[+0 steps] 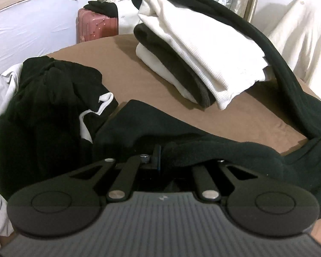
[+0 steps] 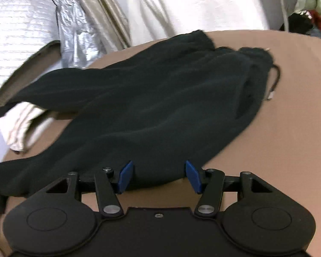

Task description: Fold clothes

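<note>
A black fleece garment [image 2: 160, 98] with a drawstring [image 2: 275, 81] lies spread on the brown surface [image 2: 278, 139]. My right gripper [image 2: 159, 174] is open, its blue pads [image 2: 126, 175] either side of the garment's near edge. In the left wrist view, my left gripper [image 1: 157, 158] is shut on a bunched part of the black garment [image 1: 203, 147]. From there a long strip of it rises to the right and arches over a stack of folded white and dark clothes [image 1: 203, 49]. Fabric hides the left fingertips.
A heap of unfolded black and white clothes [image 1: 42, 107] sits at the left on the brown surface [image 1: 122, 64]. A pink suitcase [image 1: 96, 25] stands behind. White sheets [image 2: 203, 4] and a silver cover [image 2: 21, 32] hang at the back.
</note>
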